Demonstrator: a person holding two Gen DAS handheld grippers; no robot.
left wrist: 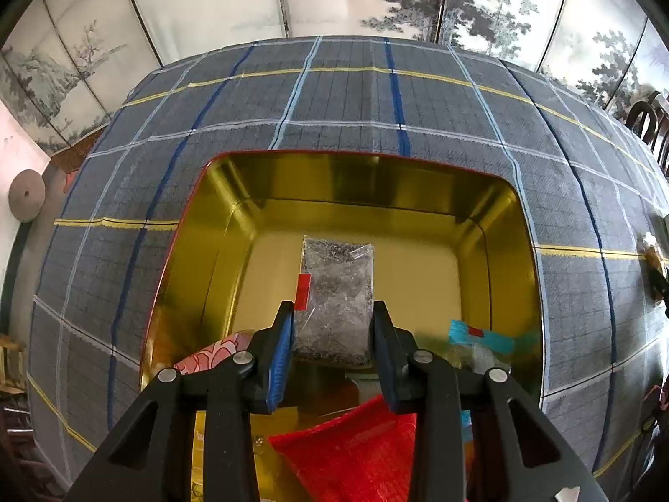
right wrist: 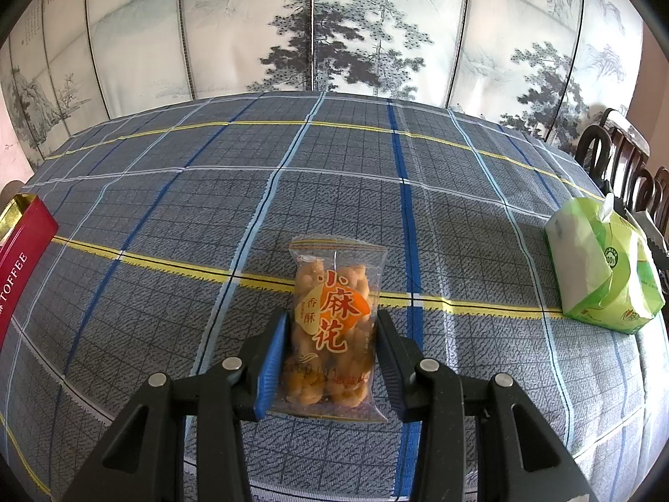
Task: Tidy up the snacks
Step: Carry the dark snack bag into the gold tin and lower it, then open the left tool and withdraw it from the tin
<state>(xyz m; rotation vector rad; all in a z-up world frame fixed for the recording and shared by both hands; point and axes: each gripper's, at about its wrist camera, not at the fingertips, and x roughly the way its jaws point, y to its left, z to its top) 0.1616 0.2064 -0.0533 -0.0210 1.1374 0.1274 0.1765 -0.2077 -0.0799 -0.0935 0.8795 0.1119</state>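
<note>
My left gripper (left wrist: pixel 333 307) is shut on a clear packet of dark grey bits (left wrist: pixel 336 276) and holds it over the inside of a gold tin with a red rim (left wrist: pixel 292 154). In the tin's near part lie a red packet (left wrist: pixel 355 452), a pink patterned packet (left wrist: pixel 209 355) and a teal-edged packet (left wrist: pixel 481 339). My right gripper (right wrist: pixel 332 320) is shut on a clear packet of fried dough twists with an orange label (right wrist: pixel 334 318), just over the plaid tablecloth. The tin's red side (right wrist: pixel 21 251), lettered TOFFEE, shows at the far left of the right wrist view.
A green tissue pack (right wrist: pixel 602 267) sits on the cloth at the right. Dark wooden chairs (right wrist: pixel 619 154) stand past the table's right edge. A painted folding screen (right wrist: pixel 334 33) runs behind the table. The plaid cloth (right wrist: pixel 376 192) covers the whole tabletop.
</note>
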